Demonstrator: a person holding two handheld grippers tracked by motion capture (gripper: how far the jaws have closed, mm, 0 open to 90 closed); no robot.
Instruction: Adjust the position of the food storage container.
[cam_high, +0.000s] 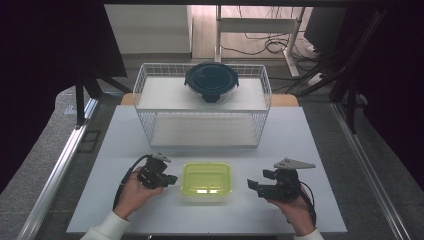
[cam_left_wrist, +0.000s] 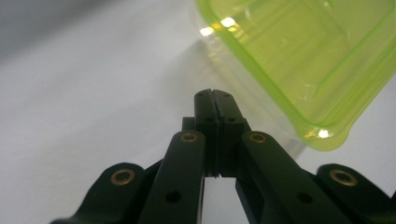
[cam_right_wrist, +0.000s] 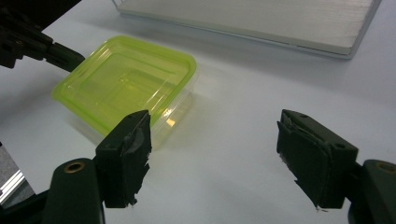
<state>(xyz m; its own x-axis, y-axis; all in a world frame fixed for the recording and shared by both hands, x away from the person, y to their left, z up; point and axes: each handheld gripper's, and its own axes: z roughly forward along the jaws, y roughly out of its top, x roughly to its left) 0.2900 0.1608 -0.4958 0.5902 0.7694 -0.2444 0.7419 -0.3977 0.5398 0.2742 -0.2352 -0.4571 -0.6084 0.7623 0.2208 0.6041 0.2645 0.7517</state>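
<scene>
A square clear box with a lime-green lid (cam_high: 206, 179) sits on the white table (cam_high: 125, 145) near the front edge, between my two grippers. My left gripper (cam_high: 172, 179) is just left of the box, jaws pressed together with nothing between them; in the left gripper view its tips (cam_left_wrist: 213, 94) sit beside the lid's edge (cam_left_wrist: 299, 60). My right gripper (cam_high: 253, 187) rests to the right of the box, jaws wide apart and empty. In the right gripper view (cam_right_wrist: 212, 140) the box (cam_right_wrist: 126, 81) lies ahead and to the left of the fingers (cam_right_wrist: 128, 149).
A white wire rack (cam_high: 202, 102) with two shelves stands at the back of the table. A round container with a dark blue lid (cam_high: 211, 81) sits on its top shelf. The rack's lower shelf (cam_right_wrist: 261, 21) shows beyond the box in the right gripper view.
</scene>
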